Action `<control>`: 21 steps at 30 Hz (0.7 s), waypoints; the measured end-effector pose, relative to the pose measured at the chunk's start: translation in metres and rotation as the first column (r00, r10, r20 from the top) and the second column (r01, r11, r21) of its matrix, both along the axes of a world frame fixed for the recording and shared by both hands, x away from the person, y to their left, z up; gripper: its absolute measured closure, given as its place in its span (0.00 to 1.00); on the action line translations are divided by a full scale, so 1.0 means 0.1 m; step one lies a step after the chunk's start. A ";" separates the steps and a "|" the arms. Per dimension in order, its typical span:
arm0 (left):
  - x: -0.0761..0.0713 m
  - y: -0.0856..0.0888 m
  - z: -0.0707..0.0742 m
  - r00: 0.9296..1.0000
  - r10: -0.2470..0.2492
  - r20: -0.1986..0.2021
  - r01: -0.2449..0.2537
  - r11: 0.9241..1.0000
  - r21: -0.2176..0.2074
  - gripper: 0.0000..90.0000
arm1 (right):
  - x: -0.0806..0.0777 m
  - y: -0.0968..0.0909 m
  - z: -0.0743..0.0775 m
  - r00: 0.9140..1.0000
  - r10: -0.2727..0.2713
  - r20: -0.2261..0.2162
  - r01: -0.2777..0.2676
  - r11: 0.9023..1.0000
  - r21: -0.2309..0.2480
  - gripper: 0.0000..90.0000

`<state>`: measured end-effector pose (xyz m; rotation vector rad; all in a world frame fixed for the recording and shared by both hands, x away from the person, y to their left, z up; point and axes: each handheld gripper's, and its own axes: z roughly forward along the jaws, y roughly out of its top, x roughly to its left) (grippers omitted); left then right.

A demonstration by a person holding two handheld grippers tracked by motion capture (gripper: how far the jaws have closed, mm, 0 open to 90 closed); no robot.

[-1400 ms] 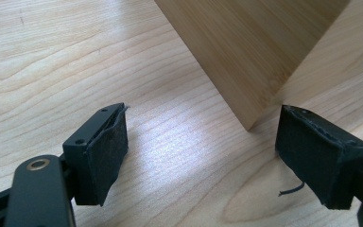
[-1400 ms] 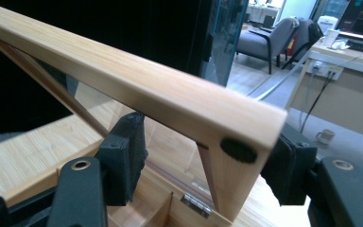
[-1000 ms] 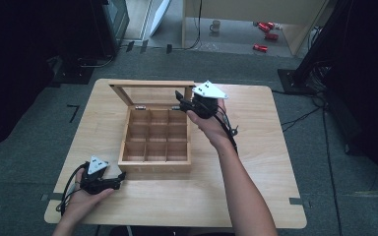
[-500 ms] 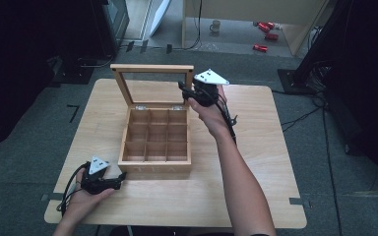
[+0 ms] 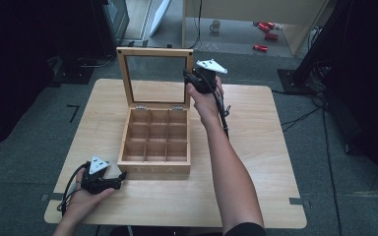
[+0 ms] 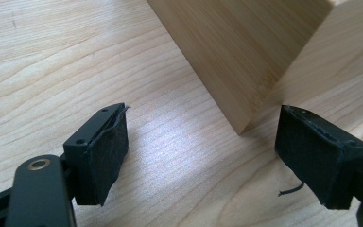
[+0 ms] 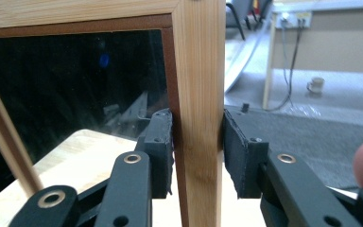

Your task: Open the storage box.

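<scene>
Wooden box marked "TEA" at the tabletop centre, its glazed lid upright at 12 o'clock. Right tongs, just closing, clamp the lid's right frame edge. Left tongs, at 7 o'clock, gape empty beside the box corner.

Dim room, table evenly lit; soft shadows; close gripper views slightly blurred.

Only readable thing I can spot is the lettering on the front wall of the wooden box, lower middle of the high view. It looks like "TEA" in spaced capitals, pretty faint against the wood. Nothing else is legible anywhere.
</scene>
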<state>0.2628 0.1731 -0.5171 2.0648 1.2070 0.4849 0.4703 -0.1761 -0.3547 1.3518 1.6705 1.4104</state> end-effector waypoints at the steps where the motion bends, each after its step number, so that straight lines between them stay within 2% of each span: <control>1: 0.00 0.00 0.00 1.000 0.000 0.000 0.000 1.000 0.000 0.21 | 0.04 0.01 0.00 1.000 -0.012 -0.010 0.012 1.000 -0.002 0.73; 8: 0.00 0.01 0.00 1.000 -0.002 -0.002 0.002 1.000 -0.006 0.21 | 0.26 0.08 -0.01 0.995 -0.075 -0.062 0.074 0.997 -0.015 0.74; 17: 0.01 0.01 0.00 1.000 -0.004 -0.003 0.004 1.000 -0.011 0.21 | 0.29 0.07 -0.01 0.995 -0.065 -0.069 0.065 0.998 -0.008 0.73; 19: 0.01 0.01 0.00 1.000 -0.004 -0.003 0.004 1.000 -0.010 0.21 | 0.28 0.05 -0.01 0.996 -0.055 -0.066 0.055 0.998 0.000 0.70; 21: 0.01 0.01 0.00 1.000 -0.004 -0.003 0.004 1.000 -0.010 0.21 | 0.23 0.04 0.00 0.998 -0.041 -0.043 0.040 0.999 -0.011 0.59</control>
